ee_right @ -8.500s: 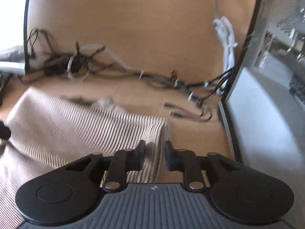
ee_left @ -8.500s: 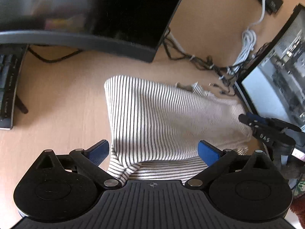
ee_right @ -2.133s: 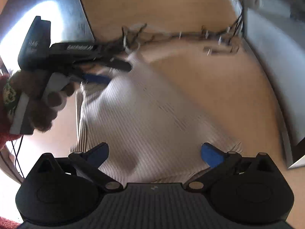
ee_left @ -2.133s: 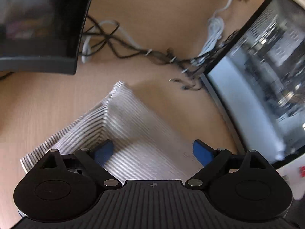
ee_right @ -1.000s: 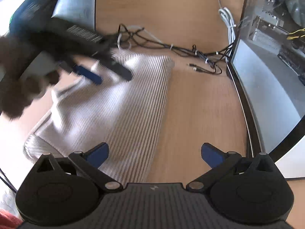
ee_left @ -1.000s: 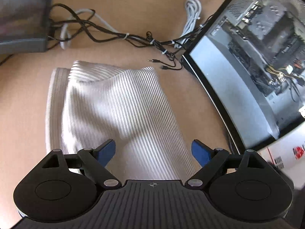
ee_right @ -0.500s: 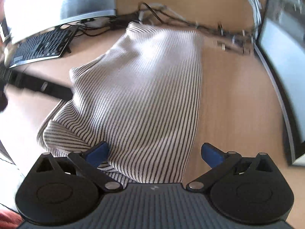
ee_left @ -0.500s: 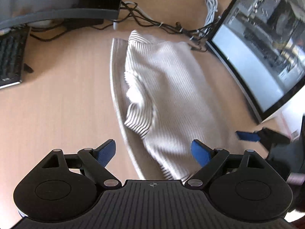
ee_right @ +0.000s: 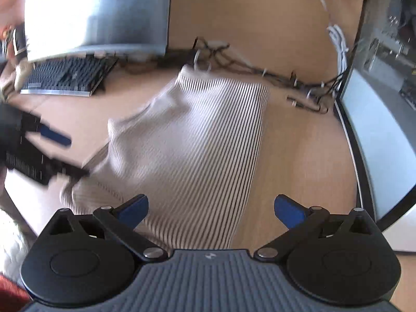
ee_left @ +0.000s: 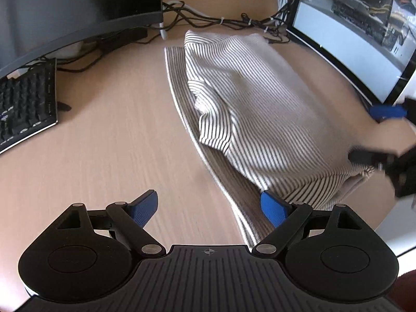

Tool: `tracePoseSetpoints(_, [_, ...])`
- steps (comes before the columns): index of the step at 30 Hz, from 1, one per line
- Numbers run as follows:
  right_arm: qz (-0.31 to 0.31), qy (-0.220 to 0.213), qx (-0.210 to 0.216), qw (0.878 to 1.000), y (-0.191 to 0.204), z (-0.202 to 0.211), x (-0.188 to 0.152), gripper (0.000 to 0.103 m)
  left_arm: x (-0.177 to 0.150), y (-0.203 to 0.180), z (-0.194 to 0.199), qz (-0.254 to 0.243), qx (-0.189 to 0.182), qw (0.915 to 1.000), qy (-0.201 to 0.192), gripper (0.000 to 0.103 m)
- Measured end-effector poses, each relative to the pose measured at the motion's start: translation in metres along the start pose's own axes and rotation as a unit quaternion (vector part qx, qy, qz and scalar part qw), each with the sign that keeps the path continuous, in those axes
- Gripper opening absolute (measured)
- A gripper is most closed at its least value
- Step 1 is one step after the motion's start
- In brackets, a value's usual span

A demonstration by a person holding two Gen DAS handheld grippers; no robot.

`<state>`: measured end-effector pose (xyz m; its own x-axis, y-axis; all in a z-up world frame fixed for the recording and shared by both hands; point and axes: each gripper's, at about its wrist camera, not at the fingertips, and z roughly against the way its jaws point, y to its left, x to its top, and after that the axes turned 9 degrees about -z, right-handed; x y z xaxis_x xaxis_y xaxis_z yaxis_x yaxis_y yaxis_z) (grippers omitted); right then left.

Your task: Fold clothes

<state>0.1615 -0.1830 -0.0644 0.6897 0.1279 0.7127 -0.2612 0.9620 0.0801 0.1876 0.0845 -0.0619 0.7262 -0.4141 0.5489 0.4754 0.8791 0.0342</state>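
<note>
The left gripper (ee_left: 209,206) hangs over bare desk (ee_left: 109,140) with its 2 blue pads spread wide and nothing between them; the near hem of the striped garment (ee_left: 260,109) lies just beside its right pad. The right gripper (ee_right: 211,208) is likewise spread wide and holds nothing, its pads straddling the garment's near right edge above the cloth. The garment lies folded lengthwise on the desk, a sleeve doubled onto its left side. Beyond it sit a keyboard (ee_left: 26,104), a tangle of cables (ee_left: 221,22), and 2 monitors (ee_left: 78,7). No containers show. A second ago the left gripper stood over the cloth; now it is off to the left.
</note>
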Motion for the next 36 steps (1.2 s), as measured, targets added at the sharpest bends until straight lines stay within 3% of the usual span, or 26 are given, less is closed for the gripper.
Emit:
tracePoseSetpoints(6, [0.024, 0.041, -0.027, 0.999, 0.008, -0.033, -0.010, 0.103, -0.001, 0.009, 0.012, 0.028, 0.012, 0.9994, -0.018, 0.091])
tracePoseSetpoints(14, [0.043, 0.047, -0.023, 0.998, 0.008, -0.029, -0.013, 0.103, 0.007, 0.009, 0.017, 0.042, 0.041, 0.9979, -0.026, 0.093])
tracePoseSetpoints(17, [0.079, 0.017, -0.021, 0.996, 0.012, -0.014, -0.010, 0.101, 0.011, 0.007, 0.019, 0.037, 0.043, 0.9978, -0.032, 0.095])
tracePoseSetpoints(18, [0.092, 0.001, -0.011, 0.996, 0.016, -0.006, -0.010, 0.091, 0.011, 0.006, 0.021, 0.037, 0.043, 0.9978, -0.034, 0.095])
tracePoseSetpoints(20, [0.118, -0.015, 0.026, 0.993, 0.026, 0.008, -0.010, 0.083, 0.011, 0.007, 0.022, 0.038, 0.045, 0.9976, -0.036, 0.095])
tracePoseSetpoints(23, [0.158, -0.005, 0.074, 0.985, 0.045, 0.012, -0.016, 0.083, 0.011, 0.010, 0.024, 0.040, 0.049, 0.9972, -0.039, 0.095])
tracePoseSetpoints(25, [0.192, 0.006, 0.081, 0.978, 0.059, 0.007, -0.026, 0.083, 0.009, 0.014, 0.027, 0.039, 0.049, 0.9972, -0.041, 0.095])
tracePoseSetpoints(28, [0.241, 0.014, 0.077, 0.967, 0.076, -0.005, -0.041, 0.083, 0.003, 0.015, 0.030, 0.023, 0.023, 0.9984, -0.047, 0.097])
tracePoseSetpoints(30, [0.262, 0.003, 0.060, 0.963, 0.085, -0.011, -0.047, 0.075, -0.002, 0.011, 0.031, 0.002, -0.010, 0.9987, -0.049, 0.098])
tracePoseSetpoints(32, [0.255, 0.004, 0.051, 0.966, 0.087, -0.015, -0.044, 0.070, -0.005, 0.003, 0.029, -0.018, -0.024, 0.9986, -0.044, 0.099])
tracePoseSetpoints(36, [0.135, 0.042, 0.086, 0.986, 0.063, -0.022, -0.020, 0.064, -0.008, -0.012, 0.018, -0.060, -0.023, 0.9976, -0.028, 0.099])
